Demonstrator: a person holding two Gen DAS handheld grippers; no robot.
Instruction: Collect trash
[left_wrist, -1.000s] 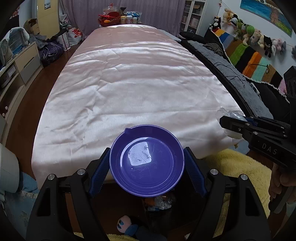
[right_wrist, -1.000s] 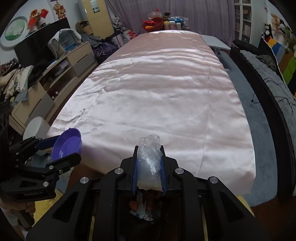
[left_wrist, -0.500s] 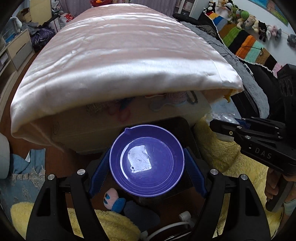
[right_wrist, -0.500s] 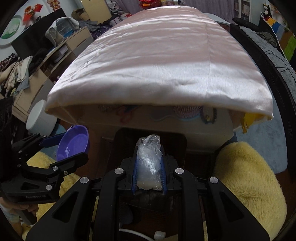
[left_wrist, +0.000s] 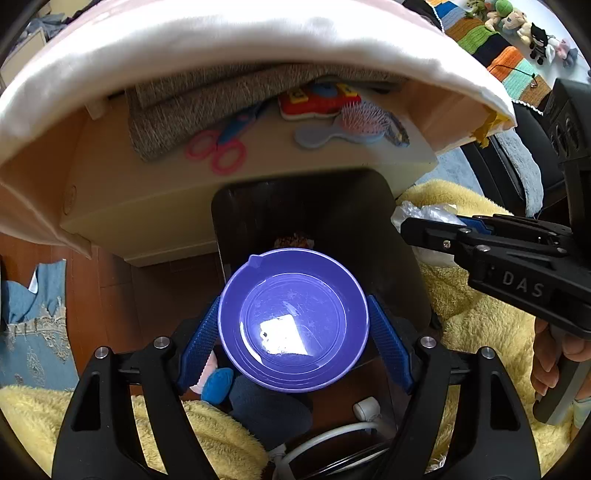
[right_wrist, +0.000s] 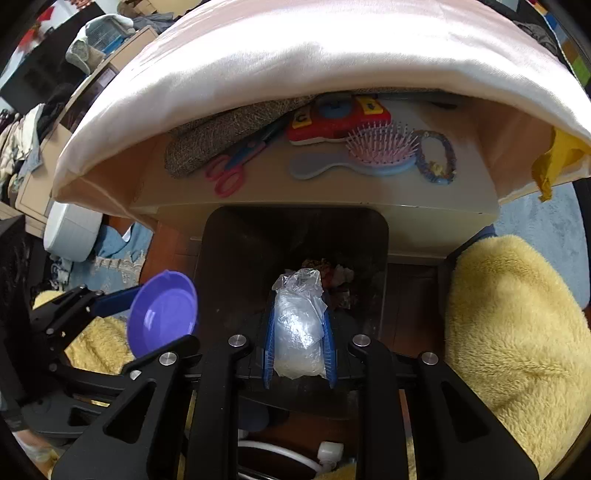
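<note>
Crumpled plastic bag (right_wrist: 298, 325) is gripped upright in right tongs (right_wrist: 298, 345), jaws just easing open, directly above dark bin (right_wrist: 236, 251); left tongs (left_wrist: 293, 332) clamped on purple bowl (left_wrist: 293, 321), beside the bin's left edge

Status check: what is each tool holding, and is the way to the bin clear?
Left tool clamped on purple bowl. Right tool over black bin, jaws opening, crumpled plastic bag between them. Nothing blocks the drop.

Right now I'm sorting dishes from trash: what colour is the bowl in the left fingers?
Purple bowl, clearest in the left wrist view.
</note>
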